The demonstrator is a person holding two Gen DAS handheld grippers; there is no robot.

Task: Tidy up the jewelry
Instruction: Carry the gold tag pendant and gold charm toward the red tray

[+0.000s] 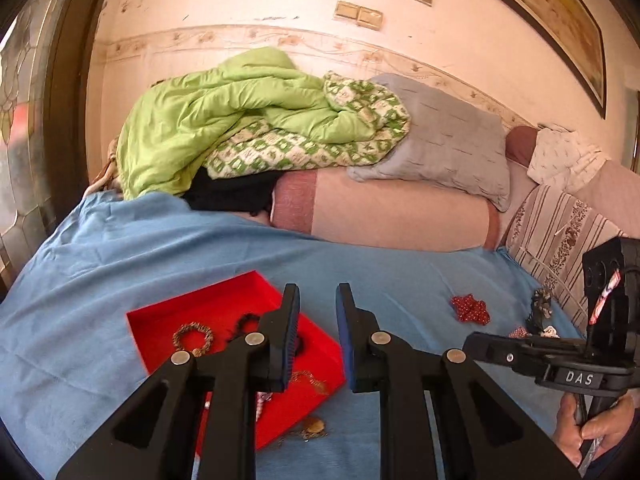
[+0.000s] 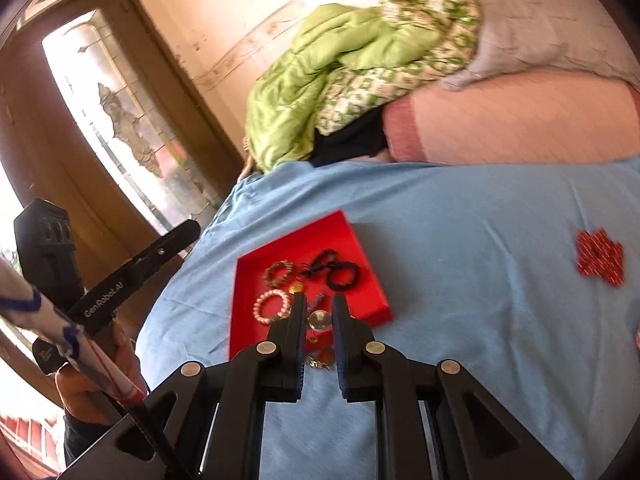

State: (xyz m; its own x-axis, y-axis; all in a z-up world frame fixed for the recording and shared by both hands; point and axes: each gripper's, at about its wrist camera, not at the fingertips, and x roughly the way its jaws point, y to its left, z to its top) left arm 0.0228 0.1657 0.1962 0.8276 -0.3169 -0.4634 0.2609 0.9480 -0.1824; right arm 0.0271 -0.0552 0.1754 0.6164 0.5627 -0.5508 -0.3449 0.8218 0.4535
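Half red tray [image 1: 224,308] hidden behind left gripper [image 1: 317,308].

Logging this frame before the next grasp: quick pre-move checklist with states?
1. Left gripper empty: ok, jaws apart, nothing between them.
2. Right gripper empty: ok, jaws apart, pendant only seen through the gap.
3. Red tray reachable, flat on blue sheet: ok.
4. Tray has free floor for more pieces: ok, far end bare.
5. Gold pendant in tray: not ok, it lies on the sheet by the near rim.
6. Red beaded piece in tray: not ok, on the sheet to the right.
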